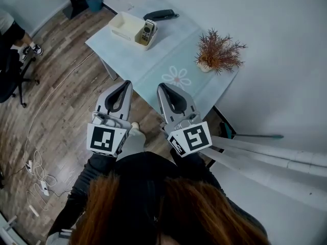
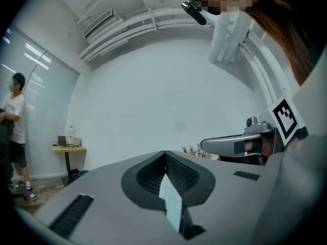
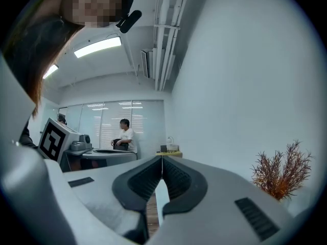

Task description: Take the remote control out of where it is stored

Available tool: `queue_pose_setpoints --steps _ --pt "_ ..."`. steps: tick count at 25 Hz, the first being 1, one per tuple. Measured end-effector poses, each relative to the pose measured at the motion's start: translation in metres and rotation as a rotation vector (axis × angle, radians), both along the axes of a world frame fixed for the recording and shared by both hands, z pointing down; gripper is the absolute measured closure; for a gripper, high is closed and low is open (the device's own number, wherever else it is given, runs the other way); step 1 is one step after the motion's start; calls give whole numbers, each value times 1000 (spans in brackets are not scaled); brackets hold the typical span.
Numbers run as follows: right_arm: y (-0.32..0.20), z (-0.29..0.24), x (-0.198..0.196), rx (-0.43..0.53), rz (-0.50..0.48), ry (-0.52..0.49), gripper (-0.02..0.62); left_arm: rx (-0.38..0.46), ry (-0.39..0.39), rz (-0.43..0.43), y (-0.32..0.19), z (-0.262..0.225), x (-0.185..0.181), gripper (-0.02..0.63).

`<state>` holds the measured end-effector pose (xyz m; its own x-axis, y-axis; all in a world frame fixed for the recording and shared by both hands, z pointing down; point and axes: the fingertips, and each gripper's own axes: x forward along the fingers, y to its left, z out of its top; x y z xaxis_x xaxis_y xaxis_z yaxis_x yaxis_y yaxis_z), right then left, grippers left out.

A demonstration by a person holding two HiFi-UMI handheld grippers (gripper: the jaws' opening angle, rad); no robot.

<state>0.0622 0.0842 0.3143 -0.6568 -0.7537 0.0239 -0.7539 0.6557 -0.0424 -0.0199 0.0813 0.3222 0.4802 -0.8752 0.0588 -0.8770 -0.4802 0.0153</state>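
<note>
At twelve o'clock, on the pale table (image 1: 168, 65): remote control (image 1: 147, 33), upright in white tray (image 1: 120, 25). Left gripper (image 1: 125, 83), right gripper (image 1: 162, 87): jaws pressed together, empty, well apart from tray. Step: approach. Next: spread one gripper's jaws over the remote.

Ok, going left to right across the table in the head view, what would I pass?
Cream tray → remote control, standing in the tray's right end → flower print on the tablecloth → dried plant.

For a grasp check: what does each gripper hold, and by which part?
Nothing. The left gripper and right gripper are shut, empty; the remote sits in its tray.
</note>
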Motion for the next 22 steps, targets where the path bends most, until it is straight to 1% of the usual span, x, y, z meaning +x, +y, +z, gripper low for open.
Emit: queue_pose_setpoints --steps 10,15,22 --pt "-45 2 -22 -6 52 13 580 -12 20 52 -47 6 -21 597" --pt "-65 5 -26 -13 81 19 580 -16 22 67 -68 8 -29 597" --pt "-87 11 -28 -23 94 21 580 -25 22 75 -87 12 -33 597"
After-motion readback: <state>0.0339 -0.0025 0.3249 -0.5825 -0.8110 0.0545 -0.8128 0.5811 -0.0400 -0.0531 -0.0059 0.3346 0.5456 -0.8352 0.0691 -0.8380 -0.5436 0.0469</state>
